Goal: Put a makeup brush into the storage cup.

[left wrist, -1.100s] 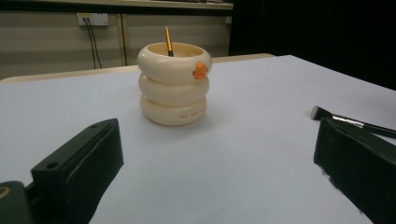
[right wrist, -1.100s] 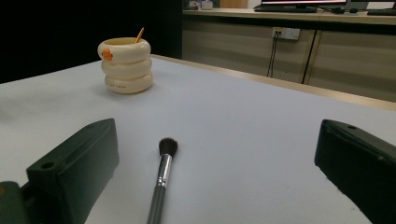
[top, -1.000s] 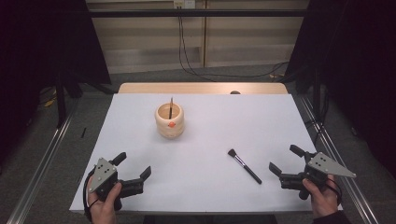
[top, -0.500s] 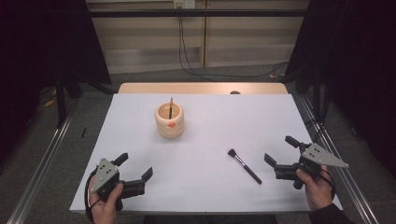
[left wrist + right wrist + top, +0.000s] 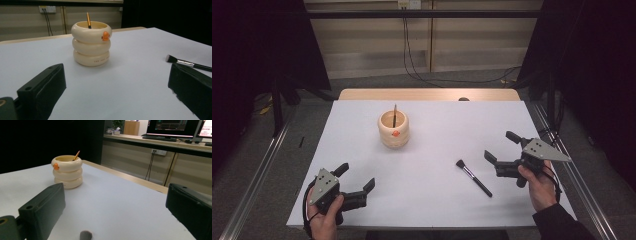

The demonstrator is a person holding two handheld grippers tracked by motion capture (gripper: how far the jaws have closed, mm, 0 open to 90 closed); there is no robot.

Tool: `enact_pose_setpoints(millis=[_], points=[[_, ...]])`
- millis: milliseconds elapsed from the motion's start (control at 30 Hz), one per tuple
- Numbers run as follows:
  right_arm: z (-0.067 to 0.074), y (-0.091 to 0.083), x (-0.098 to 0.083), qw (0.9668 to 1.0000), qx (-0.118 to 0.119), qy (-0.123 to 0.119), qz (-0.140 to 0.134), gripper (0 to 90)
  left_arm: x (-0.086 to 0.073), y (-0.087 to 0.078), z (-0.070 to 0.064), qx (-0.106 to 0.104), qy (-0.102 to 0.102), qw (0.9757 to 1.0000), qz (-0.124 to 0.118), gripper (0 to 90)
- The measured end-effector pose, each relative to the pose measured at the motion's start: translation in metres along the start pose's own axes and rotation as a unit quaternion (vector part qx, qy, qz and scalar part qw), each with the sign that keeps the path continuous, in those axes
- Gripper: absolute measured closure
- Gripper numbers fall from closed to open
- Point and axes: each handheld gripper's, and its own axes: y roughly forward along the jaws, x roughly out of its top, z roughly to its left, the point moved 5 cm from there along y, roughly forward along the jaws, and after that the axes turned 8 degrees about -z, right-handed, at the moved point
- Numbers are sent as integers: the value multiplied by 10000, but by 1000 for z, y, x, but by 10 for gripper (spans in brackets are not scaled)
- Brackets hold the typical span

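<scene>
Two grippers were on the white desk [image 5: 427, 165], each held with its fingers spread wide and nothing between them. The right gripper [image 5: 503, 150] was at the desk's right side, angled toward a makeup brush [image 5: 473, 177] lying flat just beside it. The left gripper [image 5: 357, 177] sat low near the front left corner, well apart from the brush.

The brush lay alone on the bare desk, its bristle head pointing up-left toward a cream cup [image 5: 394, 129] and its black handle running down-right toward the person's right hand [image 5: 539, 182]. In the left gripper view it showed as a dark fluffy head, a silver ferrule and a thin black handle [image 5: 186, 63]. The cup, shaped like three stacked rings with a small orange duck face, stood upright near the desk's middle with another thin stick-like tool [image 5: 395, 114] leaning inside it.

By its look, the brush would be light and stiff along the handle, with a soft head that would crush or splay if pinched. The handle looked smooth and narrow, so it could roll or slip out of a loose grip. The best place to take hold seemed to be the middle of the handle or just behind the ferrule, fingers closing across its width, leaving the bristles free. Lying so low on the desk, it would call for the fingertips to come down close to the surface
</scene>
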Motion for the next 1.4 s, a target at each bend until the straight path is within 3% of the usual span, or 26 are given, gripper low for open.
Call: enact_pose_setpoints(millis=[67, 200, 300, 433, 567, 700, 833, 900, 967, 1033, 1167, 1300, 1400], points=[[-1, 8, 1, 9999, 63, -114, 14, 17, 0, 0, -1, 15, 28, 10000, 7, 12], [-1, 22, 4, 10000, 89, -13, -25, 16, 1, 1, -4, -37, 87, 10000, -9, 13], [-1, 32, 4, 9998, 180, -83, 37, 6, 1, 1, -4, -50, 78, 10000, -3, 12], [-5, 39, 14, 9999, 3, -99, -118, 9, 1, 1, -3, -33, 90, 10000, -5, 12], [-7, 44, 27, 9997, 38, -111, -216, 0, 1, 1, -4, -80, 113, 9999, 7, 10], [-10, 51, 23, 9999, 104, -122, -37, 0, 1, 1, -3, -39, 106, 9999, 13, 9], [-6, 55, 13, 9985, 338, -155, 407, 3, 0, 2, -3, -56, 114, 9999, 36, 9], [-3, 55, 10, 9962, 572, -103, 650, 9, 1, 3, -3, -57, 127, 9999, 50, 8], [-2, 56, 7, 9944, 576, -135, 877, 16, 2, 3, -5, -65, 237, 9997, 42, 9], [-3, 58, 3, 9907, 619, -178, 1197, 27, 1, 4, -7, -141, 116, 9998, 53, 8], [-1, 61, -4, 9811, 776, -224, 1757, 51, 1, 4, -5, -119, 142, 9998, 53, 7], [-2, 65, -12, 9713, 835, -43, 2225, 120, 1, 4, -5, -116, 151, 9998, 59, 8], [-2, 67, -18, 9635, 976, 122, 2490, 118, 0, 5, -6, -149, 151, 9997, 85, 8]])
